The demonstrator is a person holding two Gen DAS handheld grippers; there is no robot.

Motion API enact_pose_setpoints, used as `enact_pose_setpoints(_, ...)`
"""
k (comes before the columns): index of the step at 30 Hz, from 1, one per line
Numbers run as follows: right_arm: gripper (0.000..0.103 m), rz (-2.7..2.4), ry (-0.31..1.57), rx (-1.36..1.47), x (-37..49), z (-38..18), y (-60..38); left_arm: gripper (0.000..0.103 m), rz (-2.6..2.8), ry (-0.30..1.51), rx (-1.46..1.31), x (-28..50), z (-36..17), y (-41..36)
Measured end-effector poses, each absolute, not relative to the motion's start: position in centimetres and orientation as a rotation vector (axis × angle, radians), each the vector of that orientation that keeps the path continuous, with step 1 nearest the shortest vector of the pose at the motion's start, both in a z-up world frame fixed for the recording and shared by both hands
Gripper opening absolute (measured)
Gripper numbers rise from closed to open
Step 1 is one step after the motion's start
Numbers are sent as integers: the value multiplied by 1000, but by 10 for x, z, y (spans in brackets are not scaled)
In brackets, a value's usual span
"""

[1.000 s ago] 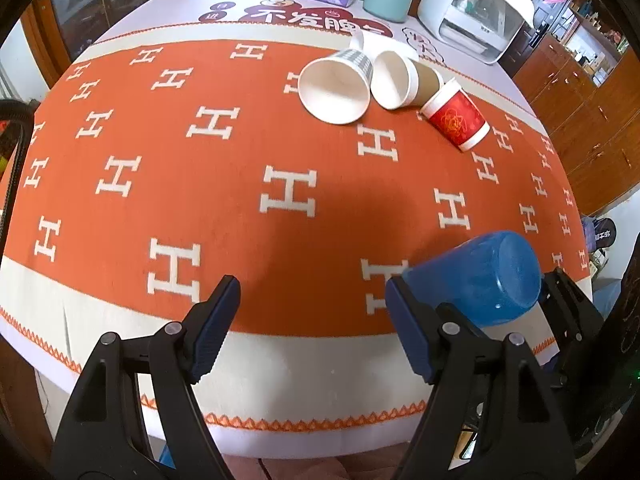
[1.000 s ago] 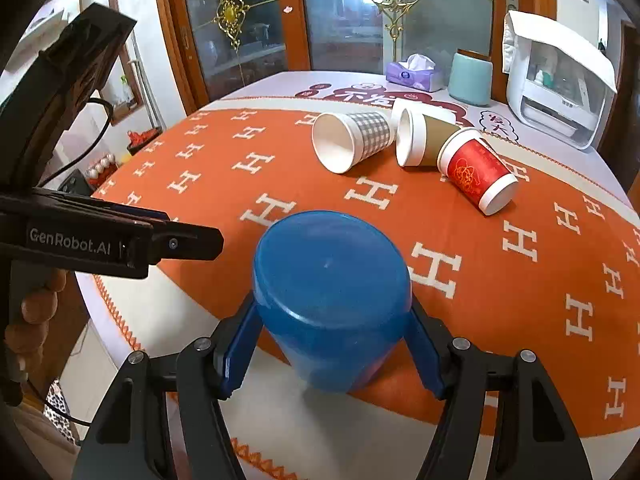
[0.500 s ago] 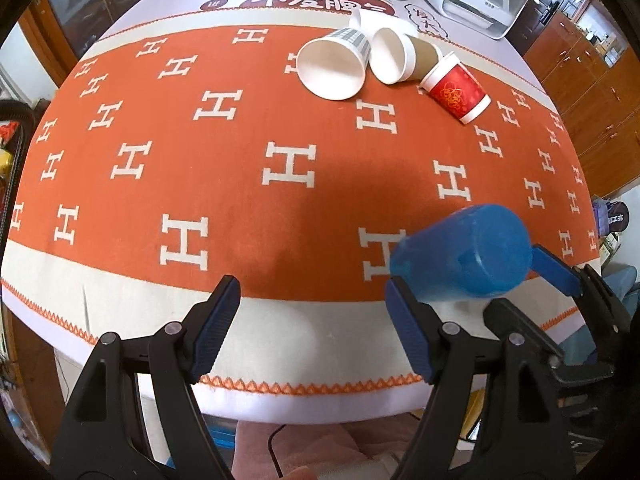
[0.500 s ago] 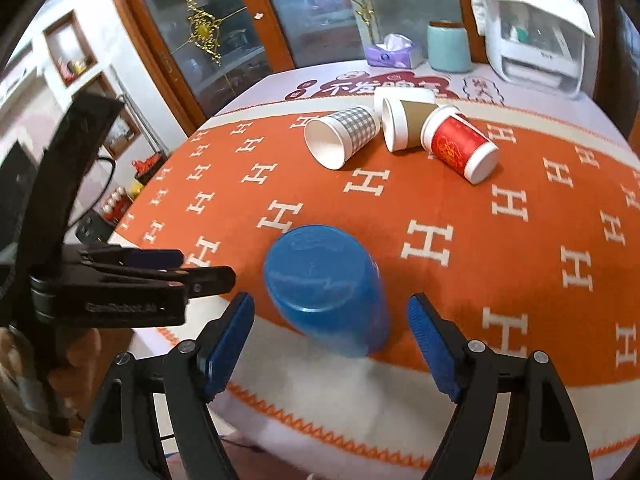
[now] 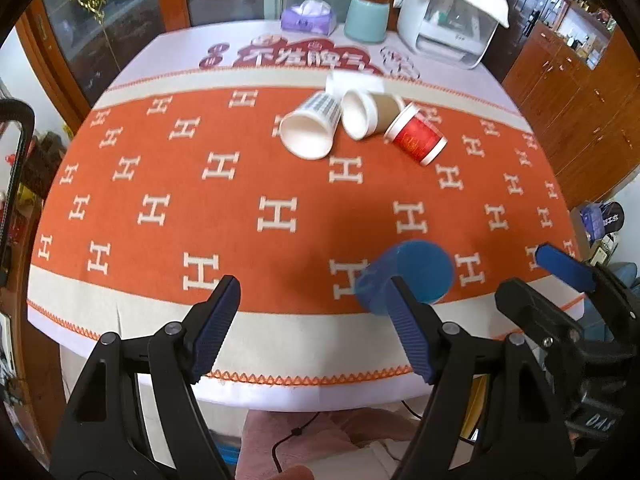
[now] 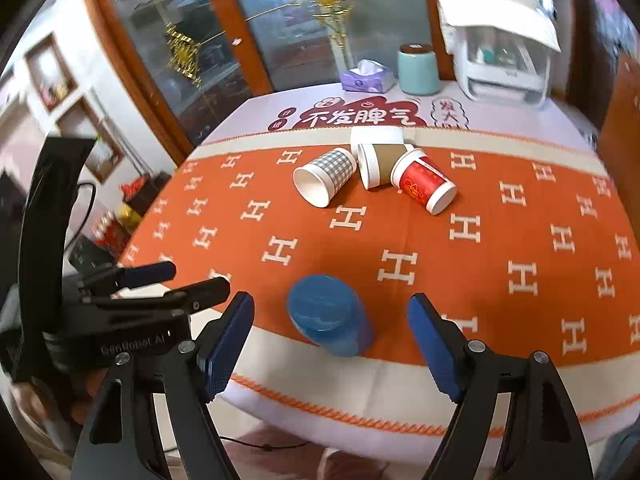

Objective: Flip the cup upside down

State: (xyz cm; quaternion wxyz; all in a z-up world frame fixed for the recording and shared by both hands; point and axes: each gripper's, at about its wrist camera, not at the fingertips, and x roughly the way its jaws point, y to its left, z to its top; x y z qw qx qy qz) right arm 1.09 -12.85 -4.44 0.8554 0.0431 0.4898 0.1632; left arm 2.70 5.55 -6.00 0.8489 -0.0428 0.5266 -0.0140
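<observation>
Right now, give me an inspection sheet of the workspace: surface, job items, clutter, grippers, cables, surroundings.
Surface: table under an orange cloth patterned with white H shapes.
Job's things: blue cup near the front edge, closed base up, free of both grippers.
Clutter: checked paper cup, brown paper cup and red paper cup lying on their sides, clustered; tissue box, teal canister and white appliance at the far edge.
Grippers: right gripper open, jaws either side of the blue cup without touching; left gripper open, empty.
Cables: thin black cord below the table edge.
Surroundings: glass-fronted wooden cabinets behind.
</observation>
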Motion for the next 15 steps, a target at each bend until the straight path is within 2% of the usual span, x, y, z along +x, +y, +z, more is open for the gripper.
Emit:
enact_pose_setpoints(9,82,251,958,79,-3,3,-135,72,-16,1006,-41,14,-19,40)
enact_pose_setpoints(15,83,211,926,53,-12,14,-138,73,7,961,-9,8,-7,27)
